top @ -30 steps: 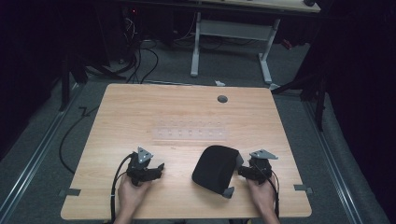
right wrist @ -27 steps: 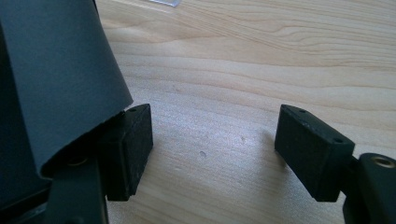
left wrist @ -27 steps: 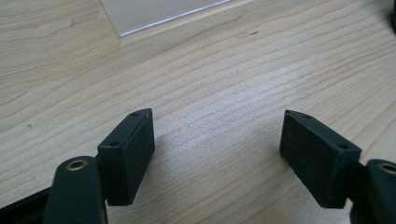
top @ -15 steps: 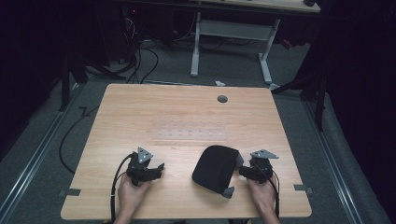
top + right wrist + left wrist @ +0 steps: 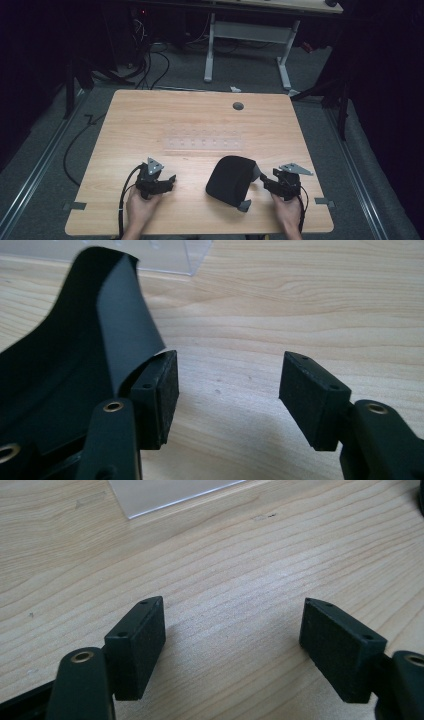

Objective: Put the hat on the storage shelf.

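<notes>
Two grippers sit at the near edge of the tabletop (image 5: 150,115), each held in one of the person's hands. Left gripper (image 5: 167,181) is around 7 o'clock on the wood, jaws spread wide with nothing but bare grain between them, which the left gripper view (image 5: 232,640) shows pretty clearly. Right gripper (image 5: 266,181) is over at about 5 o'clock, pointed toward 9 o'clock at the black cap (image 5: 231,180) lying just beside it, near 6 o'clock. Its jaws have just been closing a bit but they're apart, and the gap between the pads is empty in the right gripper view (image 5: 229,397); the cap's dark brim (image 5: 100,340) curls up outside the left pad, touching or nearly touching its back, can't really tell which. So no pinch on it.

Further out, toward the middle of the tabletop, there's a clear plastic sheet (image 5: 205,144) lying flat. Past that, near 12 o'clock, a small round grommet hole (image 5: 238,106). Beyond the far edge, a white desk frame (image 5: 247,35) stands on the grey floor (image 5: 320,115) with cables (image 5: 150,60) at 11 o'clock.
</notes>
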The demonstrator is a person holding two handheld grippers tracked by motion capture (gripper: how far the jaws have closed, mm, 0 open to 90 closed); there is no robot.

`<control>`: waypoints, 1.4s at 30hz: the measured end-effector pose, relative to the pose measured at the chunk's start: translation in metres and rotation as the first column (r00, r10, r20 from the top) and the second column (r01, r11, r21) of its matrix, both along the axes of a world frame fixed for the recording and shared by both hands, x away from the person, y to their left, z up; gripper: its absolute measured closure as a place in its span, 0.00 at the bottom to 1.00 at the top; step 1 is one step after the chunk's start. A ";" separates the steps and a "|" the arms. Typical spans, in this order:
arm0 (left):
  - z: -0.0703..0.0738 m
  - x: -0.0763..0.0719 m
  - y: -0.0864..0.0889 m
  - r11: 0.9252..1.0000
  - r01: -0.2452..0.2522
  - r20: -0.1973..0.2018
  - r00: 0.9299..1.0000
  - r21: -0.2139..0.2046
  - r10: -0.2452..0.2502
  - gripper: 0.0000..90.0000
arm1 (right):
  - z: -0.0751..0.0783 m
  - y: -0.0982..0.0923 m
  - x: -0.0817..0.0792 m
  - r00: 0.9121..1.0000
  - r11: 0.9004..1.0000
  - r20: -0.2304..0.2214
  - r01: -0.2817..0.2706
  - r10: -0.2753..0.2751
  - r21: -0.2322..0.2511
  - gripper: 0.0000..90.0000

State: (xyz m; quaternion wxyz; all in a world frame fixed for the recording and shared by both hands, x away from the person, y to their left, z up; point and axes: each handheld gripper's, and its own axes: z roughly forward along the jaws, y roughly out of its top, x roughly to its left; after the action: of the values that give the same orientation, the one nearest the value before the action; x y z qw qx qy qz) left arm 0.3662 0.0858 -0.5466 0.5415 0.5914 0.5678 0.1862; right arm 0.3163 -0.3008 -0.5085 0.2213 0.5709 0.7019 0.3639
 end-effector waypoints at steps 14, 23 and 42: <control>0.000 0.000 0.000 1.000 0.000 0.000 1.000 0.000 0.000 0.30 | 0.010 0.007 -0.020 0.998 0.998 0.025 -0.050 0.050 0.024 0.44; 0.000 0.000 0.000 1.000 0.000 0.000 1.000 0.000 0.000 0.30 | 0.008 0.018 -0.015 0.994 0.993 -0.006 -0.112 0.113 0.034 0.38; 0.000 0.000 0.000 1.000 0.000 0.001 1.000 -0.002 0.000 0.30 | 0.006 0.043 0.017 0.983 0.982 -0.025 -0.182 0.183 0.053 0.33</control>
State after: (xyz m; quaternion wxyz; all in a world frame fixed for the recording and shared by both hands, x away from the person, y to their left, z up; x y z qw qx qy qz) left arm 0.3661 0.0855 -0.5467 0.5424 0.5907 0.5677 0.1861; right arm 0.3334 -0.2574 -0.5022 0.1621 0.5148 0.7452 0.3916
